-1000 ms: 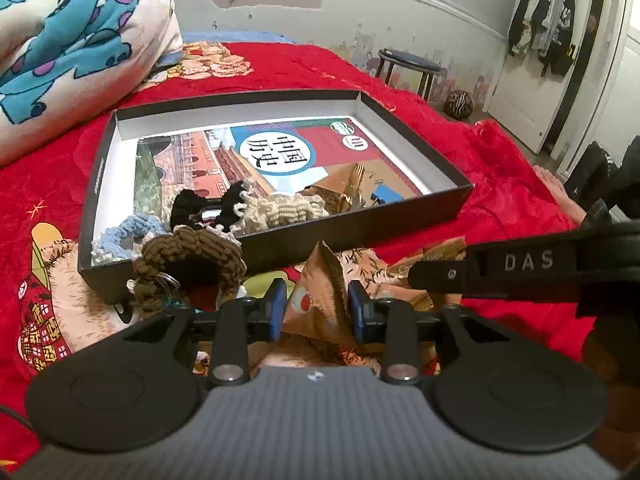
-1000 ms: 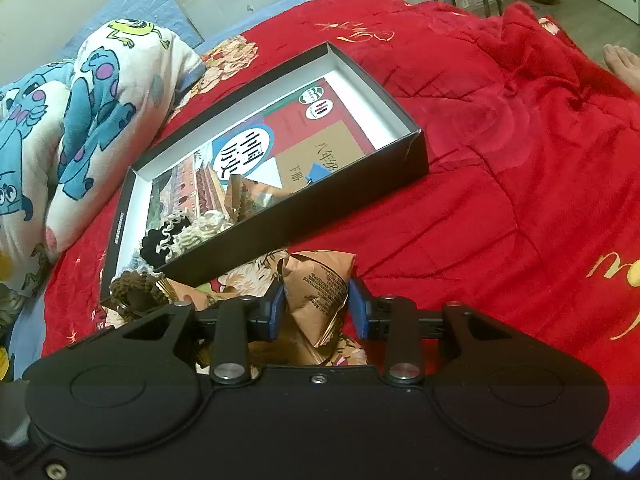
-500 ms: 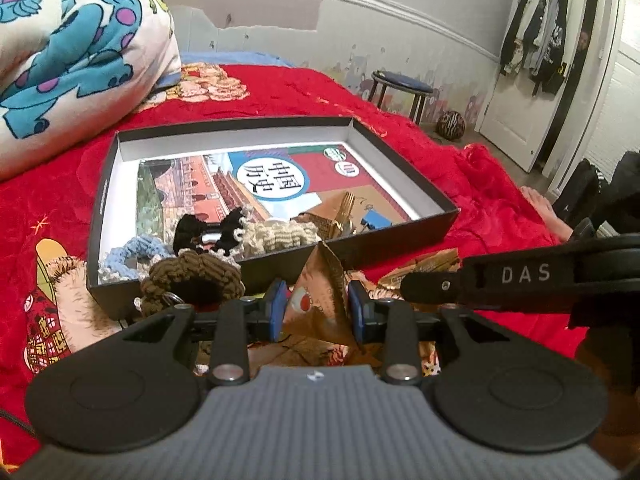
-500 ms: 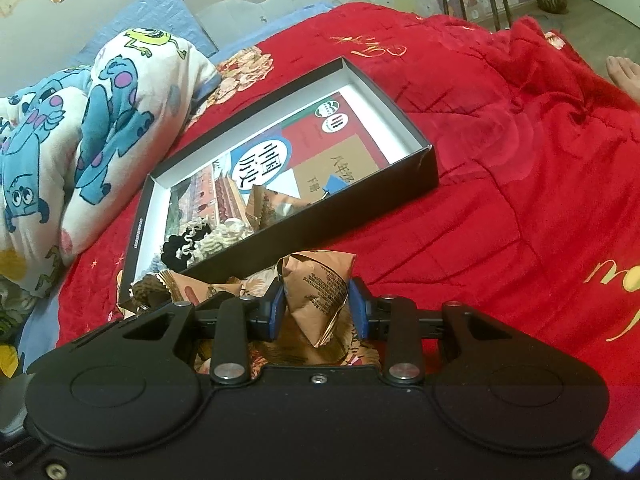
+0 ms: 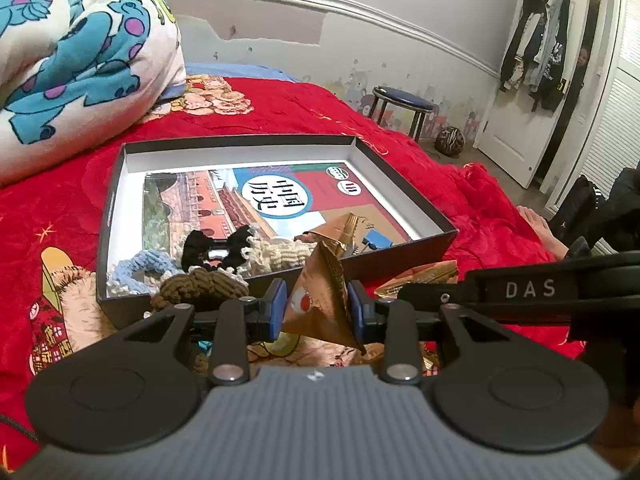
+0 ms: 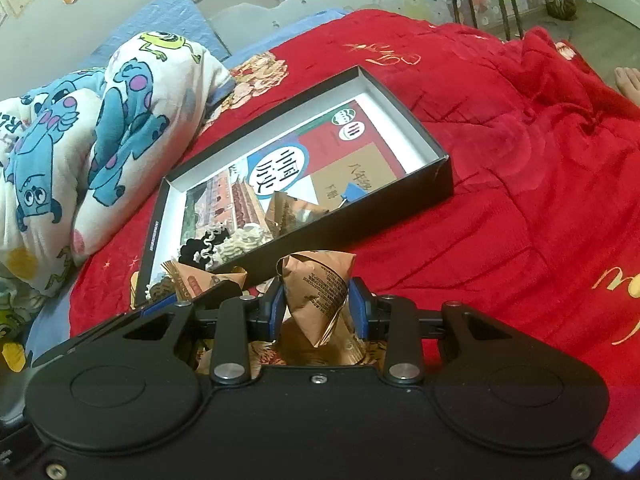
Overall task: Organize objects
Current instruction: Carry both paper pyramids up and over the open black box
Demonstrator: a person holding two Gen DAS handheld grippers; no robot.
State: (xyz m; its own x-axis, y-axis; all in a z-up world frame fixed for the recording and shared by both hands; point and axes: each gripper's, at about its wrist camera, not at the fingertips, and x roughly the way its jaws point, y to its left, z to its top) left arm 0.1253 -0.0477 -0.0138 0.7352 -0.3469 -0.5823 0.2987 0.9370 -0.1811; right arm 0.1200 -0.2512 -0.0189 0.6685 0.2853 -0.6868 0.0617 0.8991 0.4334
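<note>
A black shallow box (image 5: 396, 264) (image 6: 360, 224) lies on the red blanket, holding a book, crocheted scrunchies (image 5: 208, 248) and a brown snack packet (image 5: 344, 228) (image 6: 288, 210). My left gripper (image 5: 318, 310) is shut on a brown triangular snack packet (image 5: 320, 304), held just in front of the box's near wall. My right gripper (image 6: 318, 310) is shut on another brown triangular packet (image 6: 320, 292), also lifted in front of the box. A brown scrunchie (image 5: 200, 286) rests at the box's near wall.
A cartoon-print quilt (image 5: 80, 52) (image 6: 100, 128) is piled left of the box. More brown packets (image 5: 420, 276) lie on the blanket under the grippers. A stool (image 5: 400, 100) and door stand beyond the bed. A person's foot (image 5: 536, 220) lies right.
Both grippers have risen with their packets, so the box sits lower and farther in each view. Both packets stay clamped.
</note>
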